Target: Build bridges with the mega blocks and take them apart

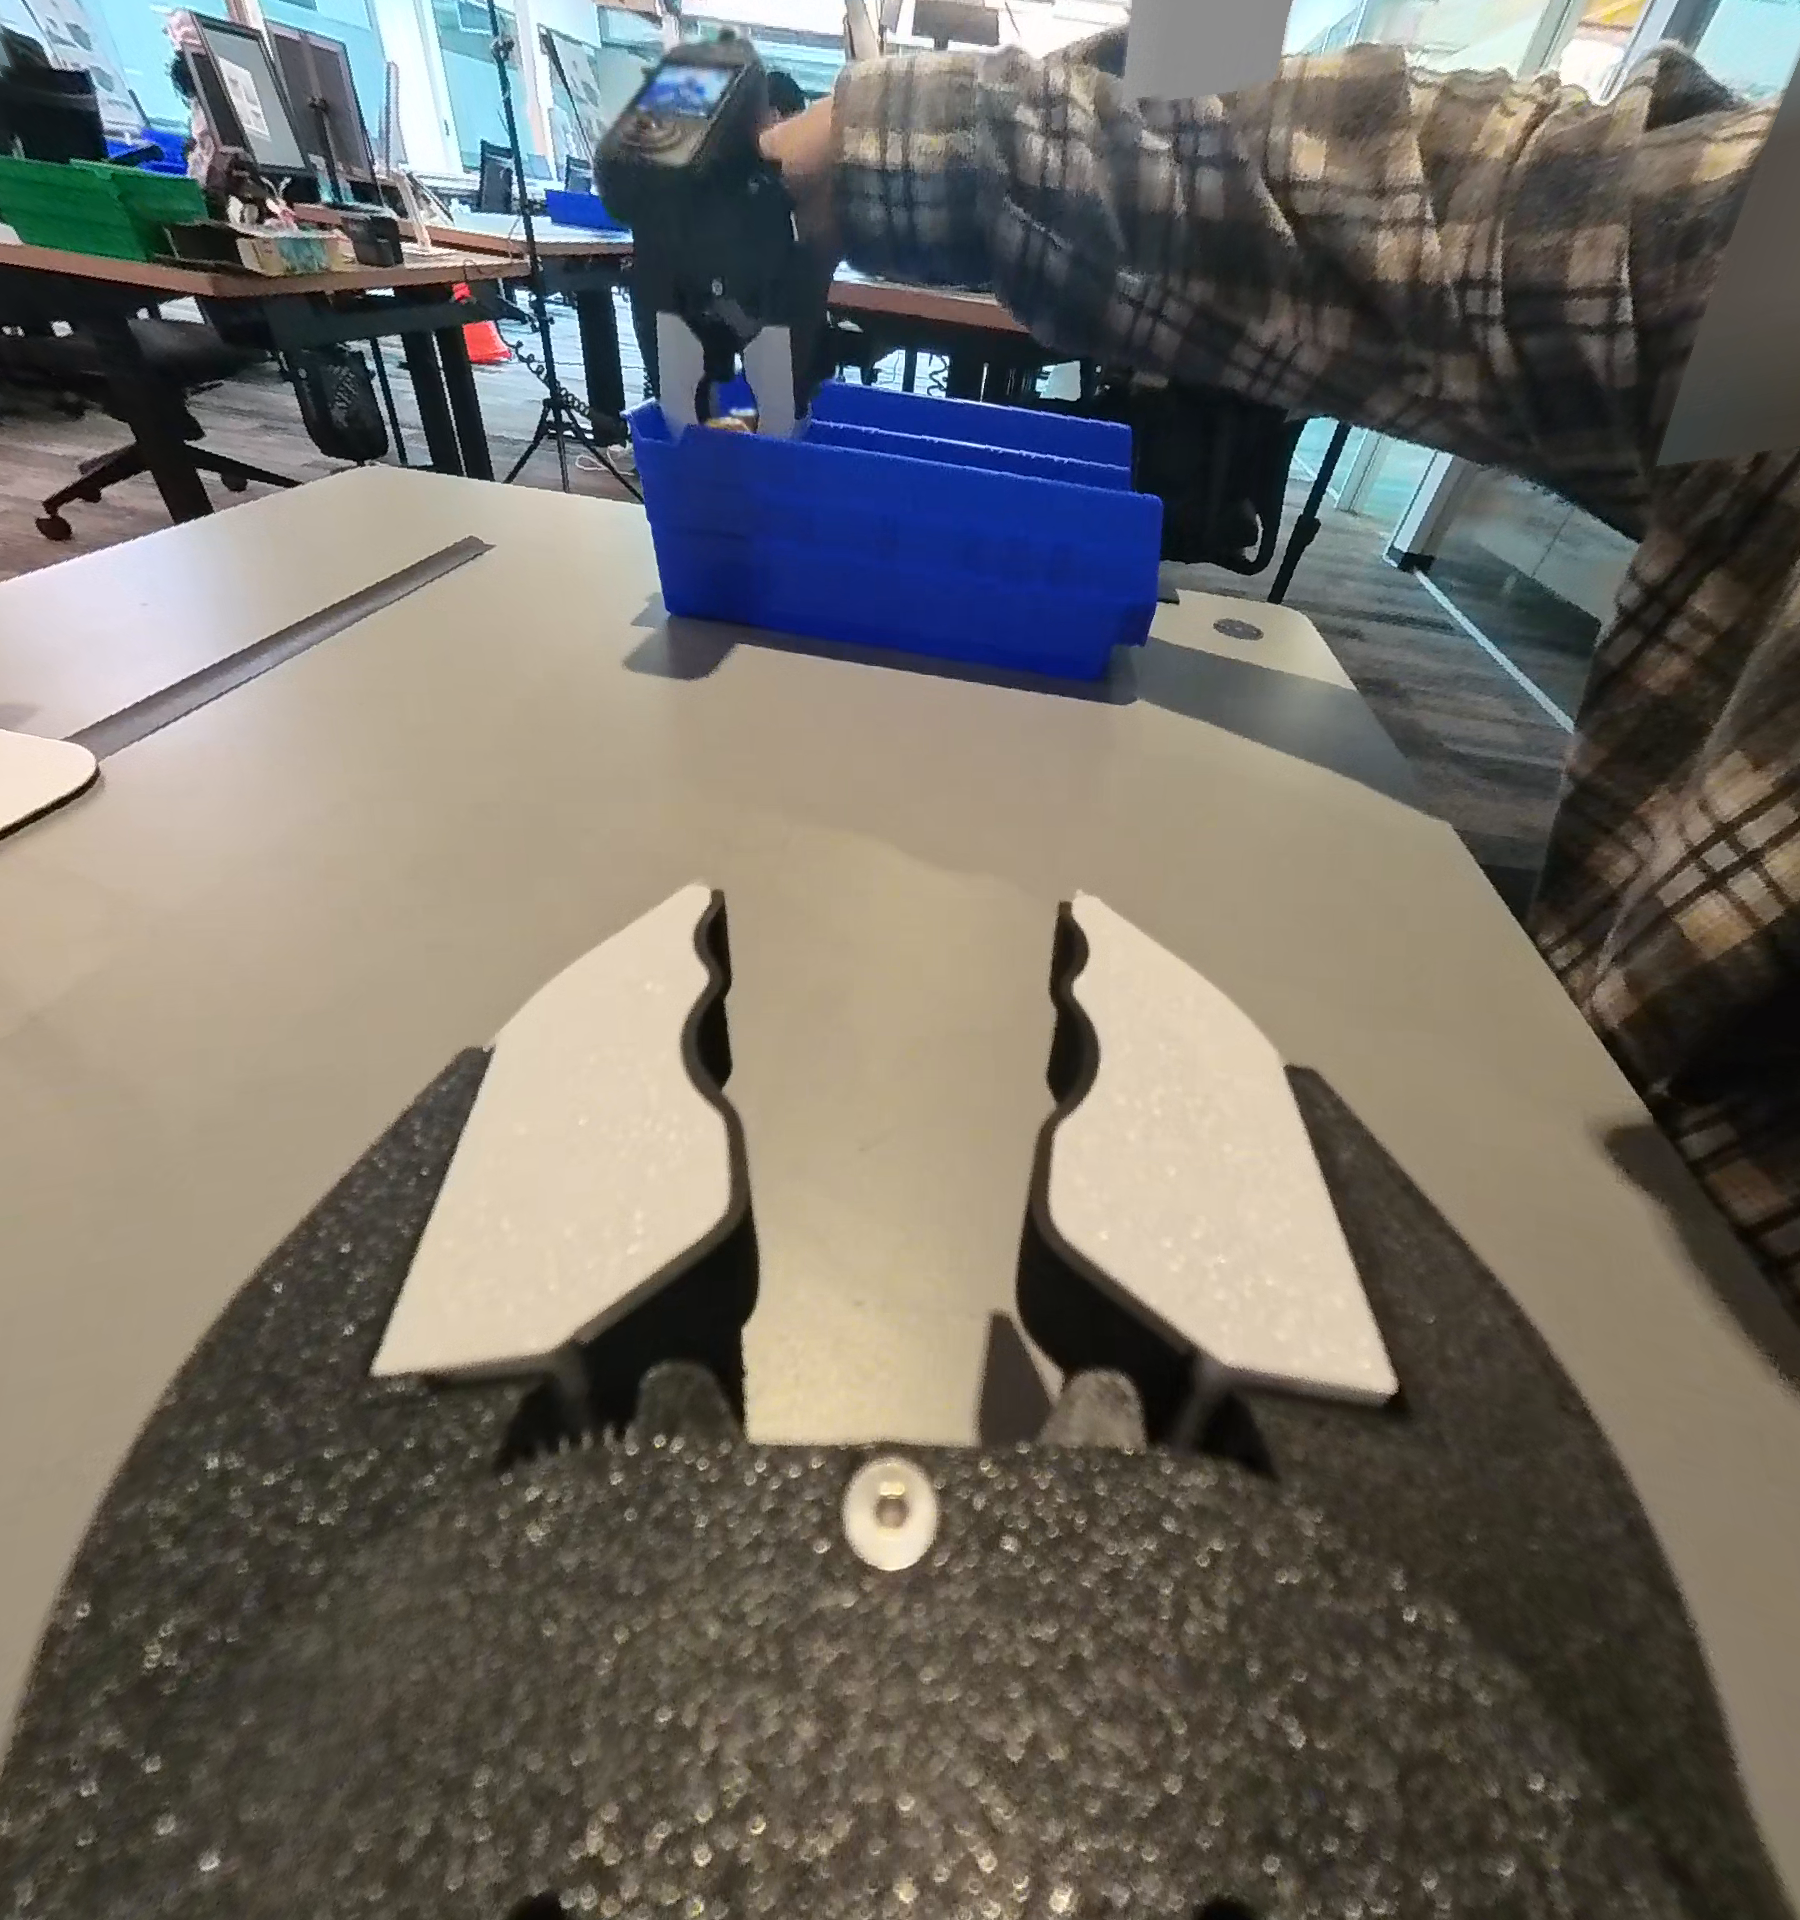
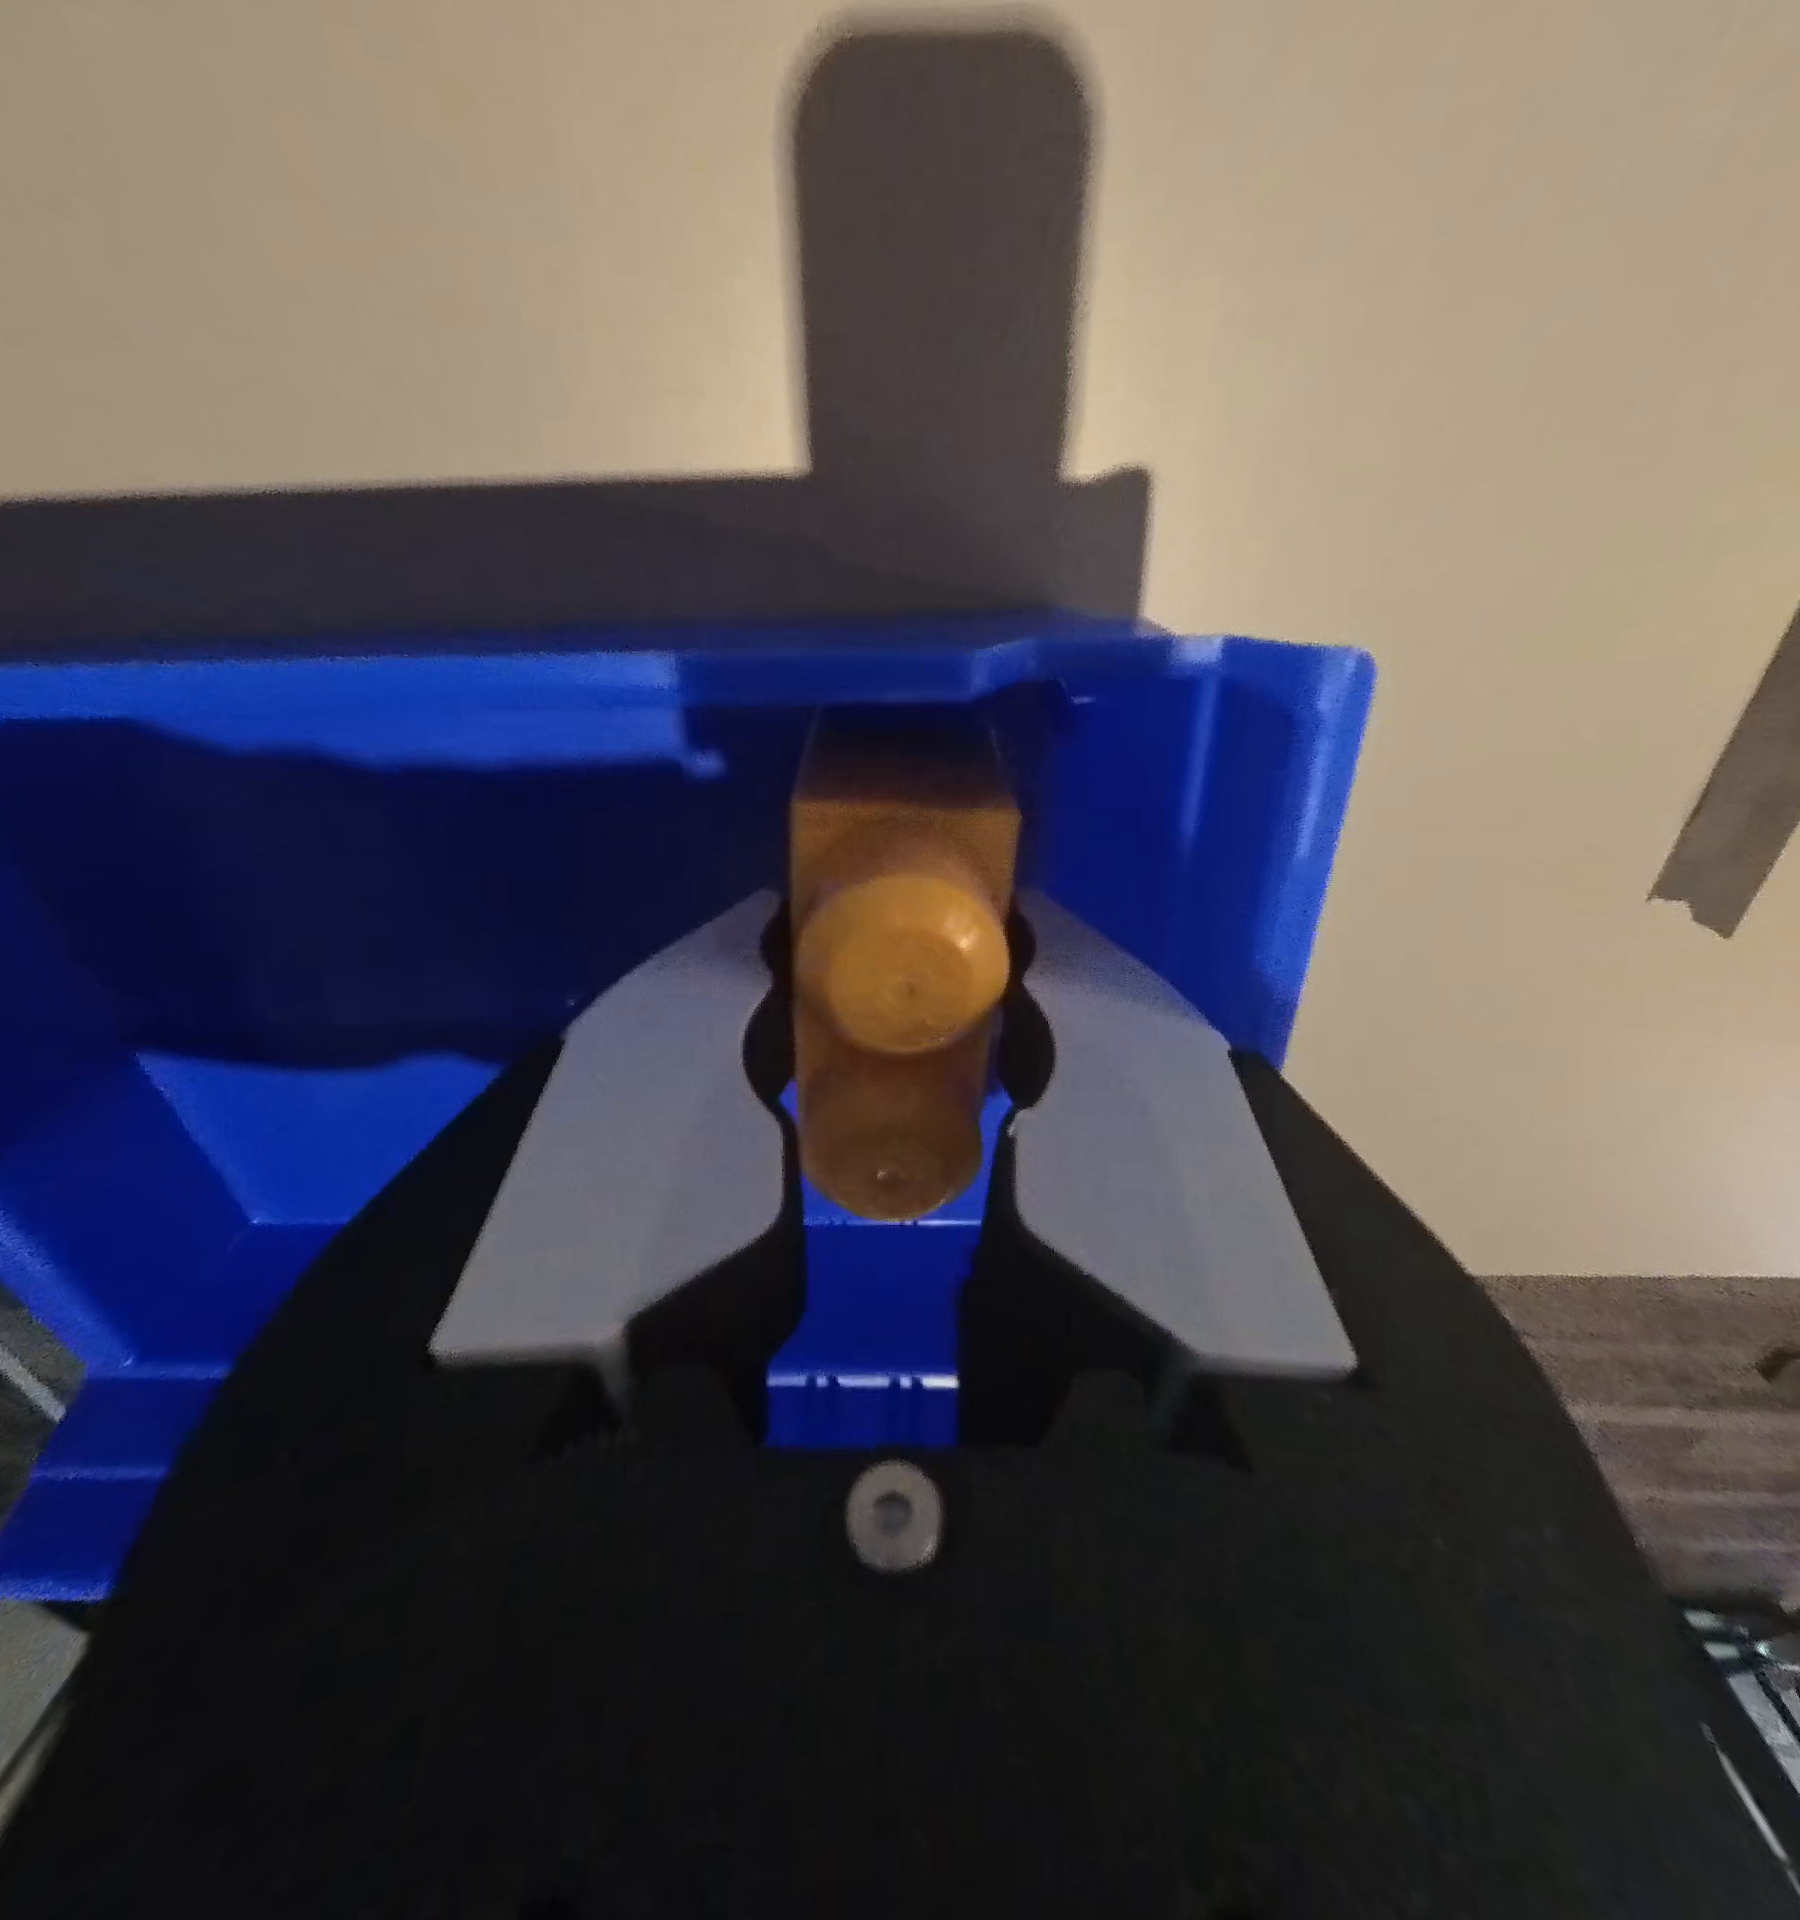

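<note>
The tabletop (image 1: 356,831) looks smooth and matt, a pale grey laminate, with a dull metal strip (image 1: 283,644) set toward its left edge. The bin (image 1: 906,561) at its far edge is glossy blue plastic. The block (image 2: 901,977) is shiny orange plastic. The left tongs (image 1: 891,904) have grainy, matt pale fingers (image 1: 574,1164) on a rough, pebbled black body. The sleeve (image 1: 1291,208) is soft plaid cloth

Grey table (image 1: 408,790); plaid sleeve (image 1: 1291,208); background desks (image 1: 252,272), office chair (image 1: 163,416), tripod (image 1: 563,416), green bins (image 1: 85,197).
</note>
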